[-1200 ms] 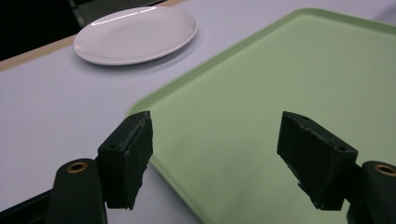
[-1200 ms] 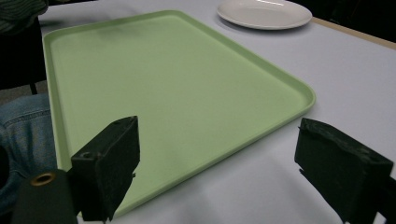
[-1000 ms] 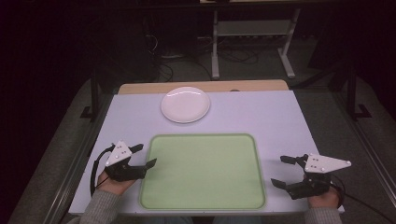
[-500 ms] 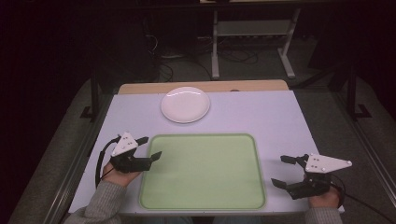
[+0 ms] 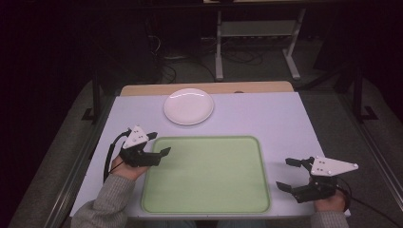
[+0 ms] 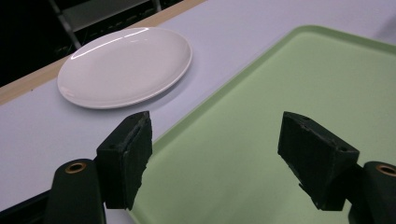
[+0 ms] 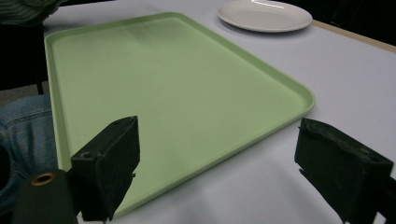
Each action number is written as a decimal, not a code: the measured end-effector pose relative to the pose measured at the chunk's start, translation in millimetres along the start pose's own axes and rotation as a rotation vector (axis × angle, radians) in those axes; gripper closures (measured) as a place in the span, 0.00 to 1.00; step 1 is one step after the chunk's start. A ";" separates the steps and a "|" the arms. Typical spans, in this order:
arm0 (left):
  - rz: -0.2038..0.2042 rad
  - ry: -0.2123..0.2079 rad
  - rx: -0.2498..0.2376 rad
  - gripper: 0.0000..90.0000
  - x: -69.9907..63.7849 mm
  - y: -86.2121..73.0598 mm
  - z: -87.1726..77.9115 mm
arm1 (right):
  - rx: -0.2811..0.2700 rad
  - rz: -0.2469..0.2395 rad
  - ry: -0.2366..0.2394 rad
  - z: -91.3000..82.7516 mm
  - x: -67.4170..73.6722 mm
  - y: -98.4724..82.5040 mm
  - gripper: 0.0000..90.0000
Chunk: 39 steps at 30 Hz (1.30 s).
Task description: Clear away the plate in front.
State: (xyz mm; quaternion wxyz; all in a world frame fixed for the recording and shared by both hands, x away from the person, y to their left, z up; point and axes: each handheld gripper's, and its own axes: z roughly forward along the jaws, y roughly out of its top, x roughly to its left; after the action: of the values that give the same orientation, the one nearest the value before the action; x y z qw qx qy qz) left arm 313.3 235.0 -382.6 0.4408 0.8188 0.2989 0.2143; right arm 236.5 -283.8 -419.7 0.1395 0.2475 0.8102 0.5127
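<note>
Plate (image 5: pixel 188 106) untouched beyond green tray (image 5: pixel 247 147); left gripper (image 5: pixel 160 145) spread, hovering at tray corner. Right gripper (image 5: pixel 286 174) spread, idle. Next likely: reach plate rim.

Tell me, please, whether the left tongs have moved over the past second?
Yes. The left tongs moved forward and inward, from beside the green tray's near-left corner to its far-left corner, toward the white plate.

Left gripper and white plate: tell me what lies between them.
Nothing but bare table. In the high view, the open left gripper sits at the green tray's near-left corner, and the white plate lies beyond it, apart.
</note>
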 end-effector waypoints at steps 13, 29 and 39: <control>-0.014 -0.011 0.018 0.30 11.4 24.4 19.7 | -0.008 0.001 0.002 -0.3 -0.9 0.2 0.15; -0.072 -0.007 0.051 0.31 37.1 63.4 54.6 | -0.007 -0.004 0.007 0.0 -1.9 0.2 0.15; -0.227 -0.018 0.052 0.32 58.0 64.5 77.5 | -0.001 -0.002 0.012 1.0 -1.9 0.2 0.15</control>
State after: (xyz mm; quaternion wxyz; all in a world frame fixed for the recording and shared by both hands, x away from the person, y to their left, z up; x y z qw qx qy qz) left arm 422.6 200.4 -362.9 0.4437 0.7926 0.3912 0.1479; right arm 238.6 -284.1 -420.0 0.1354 0.2435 0.8111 0.5143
